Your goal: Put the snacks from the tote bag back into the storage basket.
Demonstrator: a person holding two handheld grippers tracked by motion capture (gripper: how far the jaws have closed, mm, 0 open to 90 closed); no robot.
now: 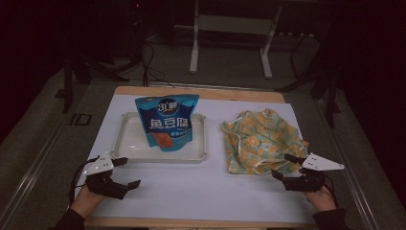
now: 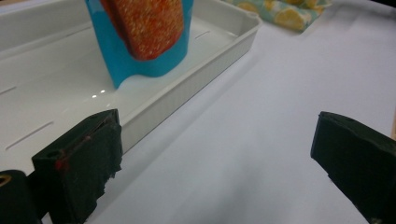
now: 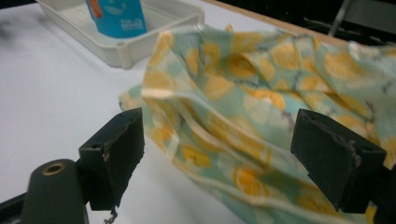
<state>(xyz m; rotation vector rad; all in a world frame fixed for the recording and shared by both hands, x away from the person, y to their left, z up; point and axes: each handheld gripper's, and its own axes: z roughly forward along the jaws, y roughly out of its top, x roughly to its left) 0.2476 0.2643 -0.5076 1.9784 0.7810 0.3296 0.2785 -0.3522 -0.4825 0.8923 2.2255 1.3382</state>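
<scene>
Cloth (image 1: 261, 140) with an orange-and-teal fruit print lay crumpled on the right half of the white bench (image 1: 201, 184), well apart from the tray (image 1: 125, 143) on the left. A blue pouch (image 1: 167, 120) stood in the tray, leaning toward its far rim, with an orange picture on its front.

The right gripper (image 1: 281, 167) sat at the cloth's near right edge, its 2 fingers spread wide. In the right gripper view the cloth (image 3: 261, 116) rose in folds between and beyond the fingers (image 3: 114, 151); neither finger pressed on it, though I could not tell whether the lower hem brushed them. The tray (image 3: 126, 51) and pouch (image 3: 116, 16) showed far off at the upper left of that view.

The left gripper (image 1: 125, 171) hovered just in front of the tray's near left corner, fingers also wide and holding nothing. In the left gripper view one finger (image 2: 81, 165) stood beside the tray wall (image 2: 187, 88), the other over bare bench, with the pouch (image 2: 140, 37) standing inside the tray ahead.
</scene>
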